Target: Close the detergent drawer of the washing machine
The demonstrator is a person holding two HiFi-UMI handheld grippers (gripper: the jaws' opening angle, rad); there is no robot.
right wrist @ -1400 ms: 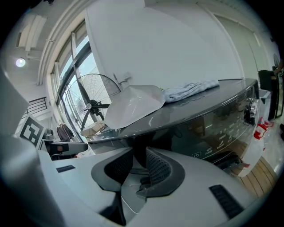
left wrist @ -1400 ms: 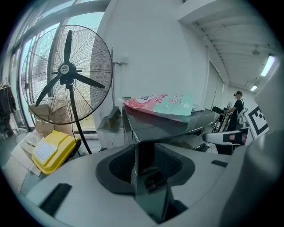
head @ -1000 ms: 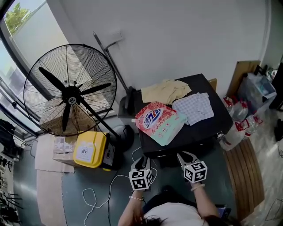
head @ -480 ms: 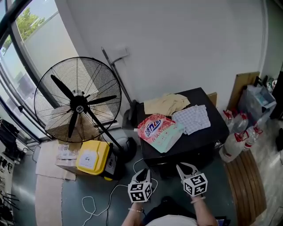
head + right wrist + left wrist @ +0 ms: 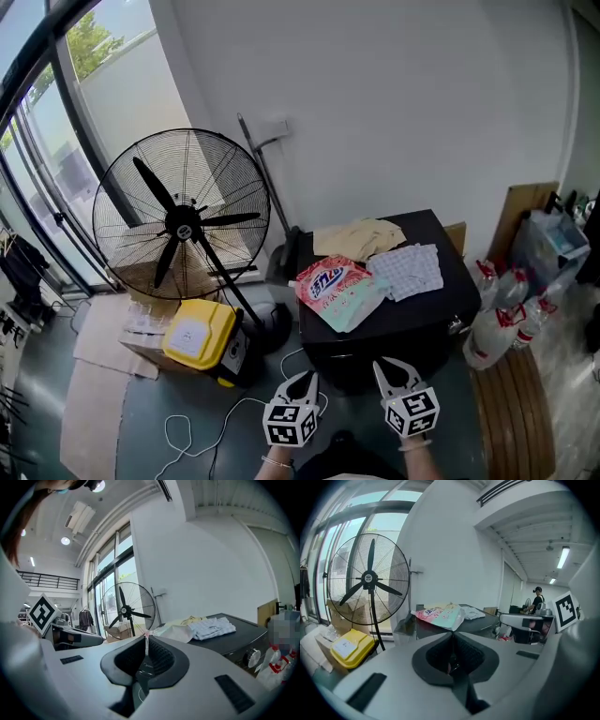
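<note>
The black washing machine (image 5: 427,305) stands in the middle of the head view, and its front panel is hidden under its top there. On its top lie a pink detergent bag (image 5: 337,284), a yellowish cloth (image 5: 361,238) and a checked cloth (image 5: 409,269). A pale grey block (image 5: 404,623) juts out at the machine's near left corner; I cannot tell whether it is the drawer. My left gripper (image 5: 305,378) and right gripper (image 5: 389,366) hover in front of the machine without touching it. The left gripper (image 5: 452,633) and right gripper (image 5: 146,638) both have their jaws together with nothing between them.
A big black floor fan (image 5: 183,220) stands to the left, with a yellow box (image 5: 195,335) and a white cable (image 5: 202,427) on the floor near it. A long-handled tool (image 5: 265,183) leans on the wall. Plastic bottles (image 5: 494,326) stand right of the machine, whose front bears a knob (image 5: 253,657).
Both grippers have drawn back from the machine's front toward me and sit lower in the head view. The view has lifted, so more of the wall and window shows.
</note>
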